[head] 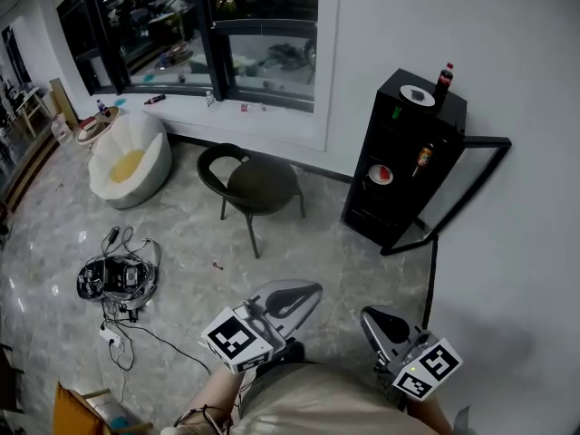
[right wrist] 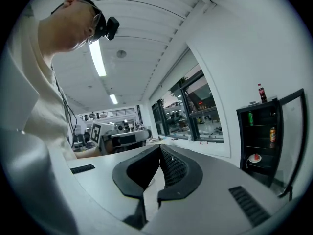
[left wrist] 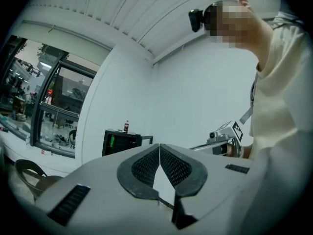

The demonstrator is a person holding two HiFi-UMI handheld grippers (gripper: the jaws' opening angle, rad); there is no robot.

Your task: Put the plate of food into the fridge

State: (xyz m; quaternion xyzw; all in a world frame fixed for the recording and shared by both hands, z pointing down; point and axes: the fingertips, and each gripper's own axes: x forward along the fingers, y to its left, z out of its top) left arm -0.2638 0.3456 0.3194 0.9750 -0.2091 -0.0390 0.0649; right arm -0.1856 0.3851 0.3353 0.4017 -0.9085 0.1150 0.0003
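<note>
- Left gripper (left wrist: 160,146): jaws pressed together, ribbed pads meeting tip to tip, with nothing between them.
- Right gripper (right wrist: 160,148): same story, jaws closed flat on each other and empty.
- Both sit low in front of the person's pale shirt (head: 317,401). They are side by side but apart, each pointing out level across the room.
- Ahead, across a stretch of marbled floor (head: 181,243), the black fridge (head: 399,152) stands against the white wall. Its glass door (head: 467,184) is swung wide open on the right.
- And there is the plate of food (head: 381,175): a white plate with something red on it. It sits on a middle shelf inside the fridge, well apart from both grippers.
- Higher up inside, a green can (right wrist: 250,117) stands on an upper shelf. Between it and the plate's shelf, off to the right, is what looks like an orange can (right wrist: 272,134), though it is too small to be sure.
- On top of the fridge, a cola bottle (head: 443,80) stands upright at the far corner. A second plate (head: 417,95) lies just beside it.
- Left of the fridge, a dark round chair (head: 254,184) stands on the floor.
- Further left, a white tub-shaped seat (head: 131,157) sits below the big window (head: 263,34).
- Nearer the person, a tangle of cables (head: 118,284) lies on the floor, well left of the left gripper.
</note>
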